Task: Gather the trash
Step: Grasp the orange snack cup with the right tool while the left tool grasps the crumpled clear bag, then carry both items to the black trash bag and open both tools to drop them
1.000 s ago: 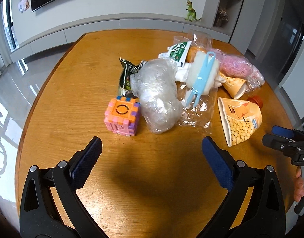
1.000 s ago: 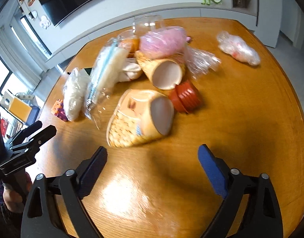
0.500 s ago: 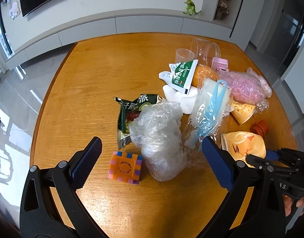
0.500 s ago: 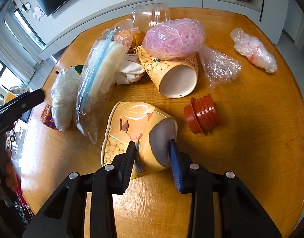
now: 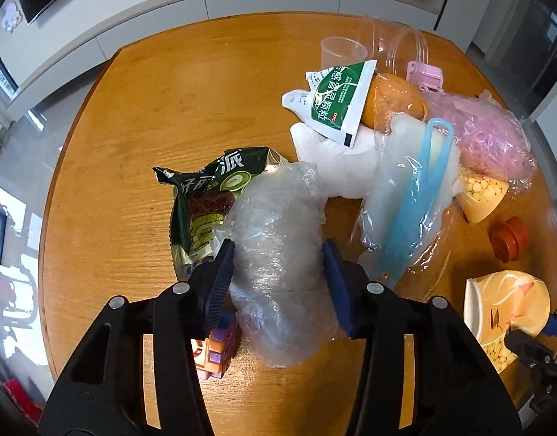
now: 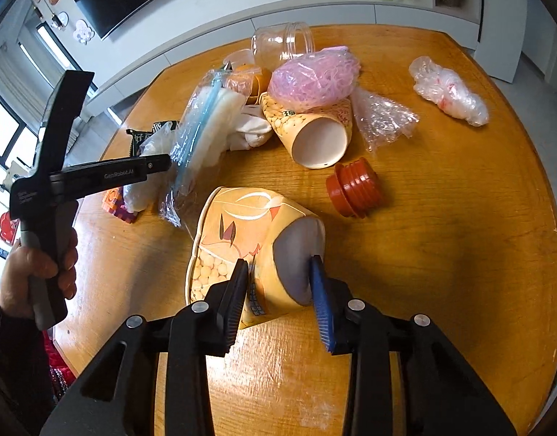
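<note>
A crumpled clear plastic bag (image 5: 278,218) lies on the round wooden table (image 5: 133,145). My left gripper (image 5: 278,254) straddles it, its jaws closing, with both blue pads against the bag's sides. In the right wrist view my right gripper (image 6: 278,265) is shut on the wall of a tipped yellow paper cup (image 6: 238,232), one finger inside the mouth and one outside. That cup (image 5: 507,301) also shows at the lower right of the left wrist view.
Around the bag lie a green snack wrapper (image 5: 206,196), a foam cube (image 5: 216,352), a bag with blue tongs (image 5: 413,196) and a pink bag (image 5: 485,134). A second cup (image 6: 314,134), a red plug (image 6: 354,189) and a jar (image 6: 282,40) lie beyond.
My left gripper moved forward over the clear plastic bag and its wide jaws came in onto it. My right gripper reached the paper cup and shut on its wall.
</note>
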